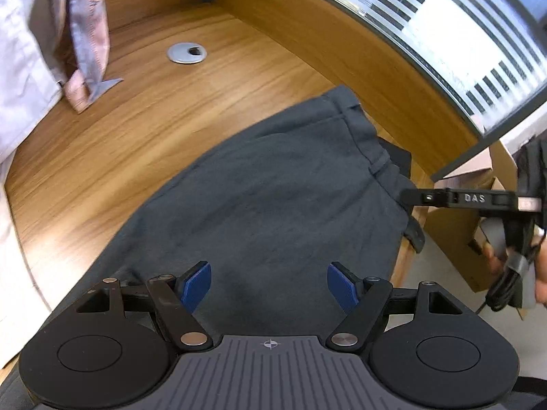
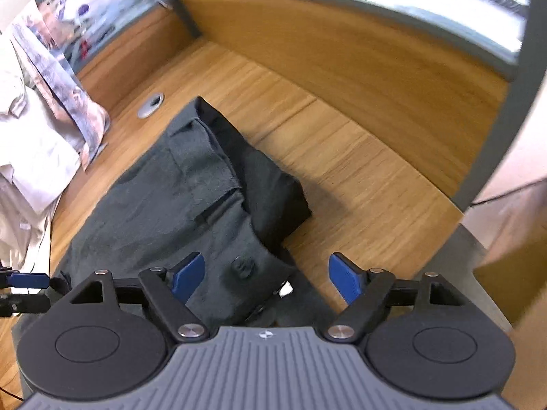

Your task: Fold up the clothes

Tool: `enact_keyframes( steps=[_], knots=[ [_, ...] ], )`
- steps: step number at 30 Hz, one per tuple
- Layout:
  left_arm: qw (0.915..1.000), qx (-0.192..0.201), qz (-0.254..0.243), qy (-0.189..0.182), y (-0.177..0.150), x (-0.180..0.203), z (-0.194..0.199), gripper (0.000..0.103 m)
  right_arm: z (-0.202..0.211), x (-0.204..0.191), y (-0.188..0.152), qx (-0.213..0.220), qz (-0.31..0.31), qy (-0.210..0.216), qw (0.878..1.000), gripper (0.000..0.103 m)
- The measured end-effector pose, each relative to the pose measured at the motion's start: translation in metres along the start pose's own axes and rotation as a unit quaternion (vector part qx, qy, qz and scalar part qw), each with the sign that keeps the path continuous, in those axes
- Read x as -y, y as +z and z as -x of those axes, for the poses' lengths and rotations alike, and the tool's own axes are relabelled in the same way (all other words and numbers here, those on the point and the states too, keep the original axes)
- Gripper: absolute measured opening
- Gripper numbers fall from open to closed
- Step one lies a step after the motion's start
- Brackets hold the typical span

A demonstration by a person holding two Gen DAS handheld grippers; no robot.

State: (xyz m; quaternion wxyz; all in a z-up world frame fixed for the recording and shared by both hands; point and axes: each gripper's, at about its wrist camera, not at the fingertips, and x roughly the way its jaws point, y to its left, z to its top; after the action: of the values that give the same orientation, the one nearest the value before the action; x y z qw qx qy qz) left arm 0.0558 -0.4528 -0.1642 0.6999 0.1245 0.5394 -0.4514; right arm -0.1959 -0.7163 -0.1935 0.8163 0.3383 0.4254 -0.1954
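Note:
A dark grey garment (image 1: 273, 188) lies spread on the wooden table (image 1: 136, 130), its waistband end toward the table's right edge. My left gripper (image 1: 270, 283) hovers over its plain middle, blue pads wide apart with nothing between them. In the right wrist view the same garment (image 2: 191, 198) shows belt loops, a dark folded-under layer and a button (image 2: 242, 268). My right gripper (image 2: 268, 276) stands open above that button end, not touching the cloth. The right gripper (image 1: 420, 199) also shows side-on at the waistband corner, and the left gripper (image 2: 34, 290) pokes in at the left edge.
A pile of pale clothes (image 2: 34, 143) and a pink-and-blue patterned cloth (image 1: 89, 34) lie at the left. A metal cable grommet (image 1: 187, 53) is set in the table behind the garment. A wooden back panel with frosted glass (image 1: 461, 34) bounds the far side. A cardboard box (image 1: 454, 239) stands past the right edge.

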Motion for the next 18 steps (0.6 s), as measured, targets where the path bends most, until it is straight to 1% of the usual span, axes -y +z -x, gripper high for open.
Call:
enact_keyframes(
  steps=[2,4,8,11,15,18],
  knots=[
    [1.0,-0.001,-0.006,0.004,0.011,0.009,-0.006,0.077,-0.006,0.005,0.001,-0.01,-0.012,0.018,1.0,0.085],
    [0.9999,-0.003,-0.01,0.003,0.025,0.016,-0.013,0.078,-0.01,0.009,0.0,-0.016,-0.024,0.026,0.999,0.084],
    [0.9999,-0.007,-0.009,-0.001,0.054,0.027,-0.027,0.078,-0.015,0.009,-0.008,-0.017,-0.025,0.021,0.999,0.084],
    [0.9999,-0.01,0.005,-0.009,0.071,0.031,-0.039,0.078,-0.014,0.009,-0.012,-0.017,-0.016,0.021,0.999,0.084],
    [0.9995,-0.023,0.016,-0.014,0.083,0.036,-0.058,0.078,-0.007,0.016,-0.02,-0.03,-0.038,0.036,0.998,0.084],
    [0.9993,-0.034,0.013,-0.008,0.086,0.037,-0.073,0.078,-0.002,0.02,-0.027,-0.031,-0.061,0.038,0.997,0.084]
  ],
)
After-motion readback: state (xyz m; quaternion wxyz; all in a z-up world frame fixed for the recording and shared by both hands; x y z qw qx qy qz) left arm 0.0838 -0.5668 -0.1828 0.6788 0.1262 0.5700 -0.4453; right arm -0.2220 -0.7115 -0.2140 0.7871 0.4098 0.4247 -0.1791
